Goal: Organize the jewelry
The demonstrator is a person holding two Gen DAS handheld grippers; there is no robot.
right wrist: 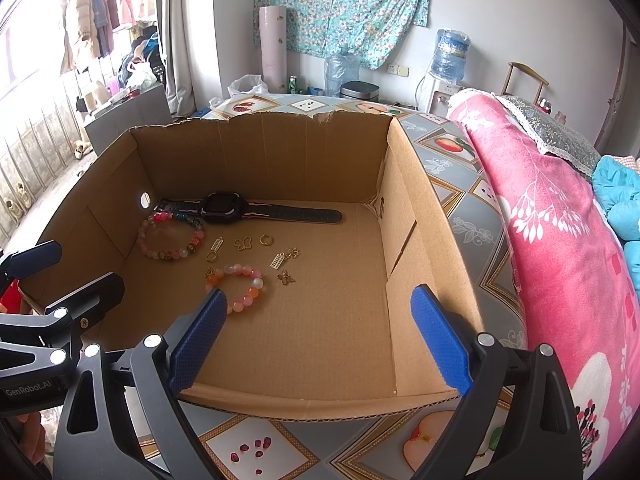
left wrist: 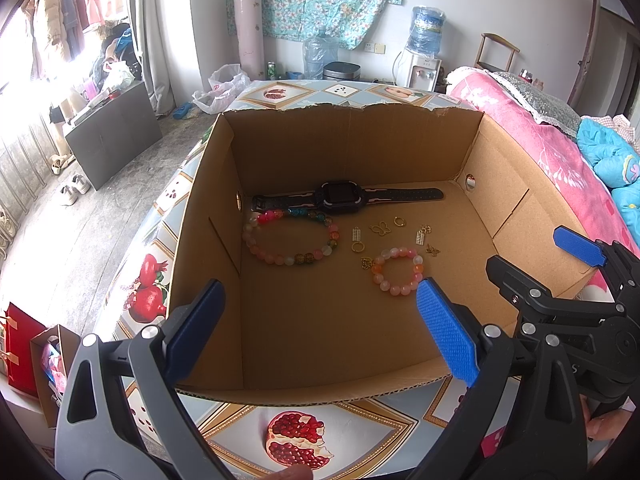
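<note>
An open cardboard box [left wrist: 280,360] [right wrist: 420,208] holds the jewelry. A black watch [left wrist: 340,197] [right wrist: 224,207] lies at the back. A large multicolour bead bracelet [left wrist: 291,237] [right wrist: 170,236] lies at the left, a small pink bead bracelet [left wrist: 396,271] [right wrist: 240,284] nearer the front. Several small gold charms and rings [left wrist: 380,229] [right wrist: 244,243] lie between them. My left gripper [left wrist: 320,332] is open and empty over the box's near edge. My right gripper [right wrist: 320,336] is open and empty, also over the near edge; it shows at the right of the left wrist view [left wrist: 576,248].
The box stands on a table with a fruit-patterned cloth [left wrist: 296,440] [right wrist: 460,196]. A pink blanket on a bed [left wrist: 532,136] [right wrist: 560,220] lies to the right. A grey cabinet [left wrist: 112,136] stands on the floor at the left.
</note>
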